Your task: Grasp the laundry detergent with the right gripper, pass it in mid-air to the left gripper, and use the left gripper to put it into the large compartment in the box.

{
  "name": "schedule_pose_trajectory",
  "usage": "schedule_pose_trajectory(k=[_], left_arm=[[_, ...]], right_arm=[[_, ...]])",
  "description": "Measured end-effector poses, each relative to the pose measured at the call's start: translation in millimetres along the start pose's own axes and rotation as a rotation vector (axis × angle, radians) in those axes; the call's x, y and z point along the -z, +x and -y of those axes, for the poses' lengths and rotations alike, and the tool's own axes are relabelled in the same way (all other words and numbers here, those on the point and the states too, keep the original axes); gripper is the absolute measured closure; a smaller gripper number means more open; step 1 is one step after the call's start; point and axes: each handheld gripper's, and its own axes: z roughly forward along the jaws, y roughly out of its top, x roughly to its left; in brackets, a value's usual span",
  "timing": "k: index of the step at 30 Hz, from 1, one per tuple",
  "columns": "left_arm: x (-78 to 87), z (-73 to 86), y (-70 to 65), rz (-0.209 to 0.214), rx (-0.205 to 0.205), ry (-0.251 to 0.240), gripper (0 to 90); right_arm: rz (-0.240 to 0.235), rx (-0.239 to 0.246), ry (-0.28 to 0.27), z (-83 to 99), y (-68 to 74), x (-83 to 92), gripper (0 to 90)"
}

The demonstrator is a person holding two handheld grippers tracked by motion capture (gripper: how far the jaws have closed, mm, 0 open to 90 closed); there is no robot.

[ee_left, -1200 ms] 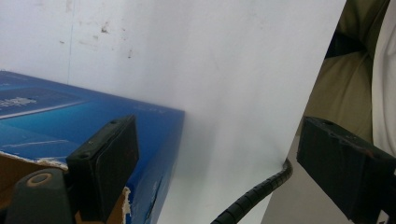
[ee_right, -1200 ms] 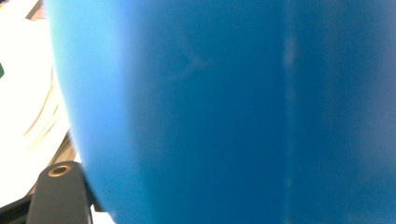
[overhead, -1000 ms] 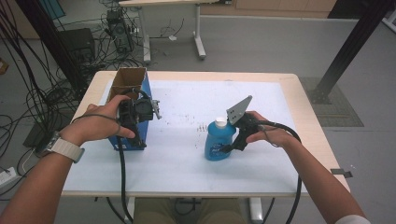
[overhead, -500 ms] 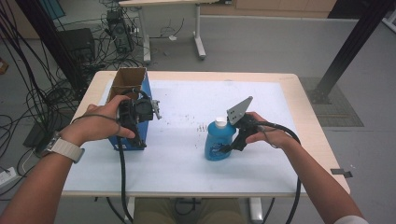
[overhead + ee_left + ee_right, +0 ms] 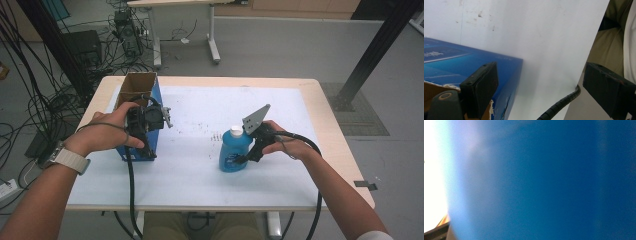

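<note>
Left gripper: the black left gripper (image 5: 150,120) sits in the person's left hand (image 5: 107,132) at the right side of the tall blue cardboard box with an open brown top (image 5: 131,95), near the table's left end
Left jaws: in the left gripper view they stand wide apart, one jaw against the box's blue wall at its torn brown rim, the other out over the table edge; they clamp nothing
Box: the blue cardboard box stands upright on the white sheet, its flaps open upward; in the left gripper view its blue side (image 5: 454,65) runs in from the left
Right gripper: the black right gripper (image 5: 244,156) with its grey three-cornered plate lies in the person's right hand (image 5: 286,146), pressed up to the right side of the bottle
Right jaws: they have just been closing, with the bottle's body between them; whether the pads already press on it cannot be told, as the right gripper view is a blur of blue (image 5: 544,180) at very close range
Bottle: the blue translucent plastic bottle with a white cap (image 5: 234,150) stands upright on the white sheet, right of the table's middle, well apart from the box
Table: the light wooden table topped with a white sheet (image 5: 200,115) carries both things; black cables trail from each gripper towards the person
</note>
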Motion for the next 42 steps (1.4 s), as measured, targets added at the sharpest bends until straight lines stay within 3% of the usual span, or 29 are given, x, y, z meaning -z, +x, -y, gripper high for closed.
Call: schedule_pose_trajectory(k=[42], left_arm=[[-0.8,-0.9,-0.3,0.004,0.001,0.002,14.0]], right_arm=[[-0.01,0.0,-0.047,5.6,-0.5,-4.6,33.4]])
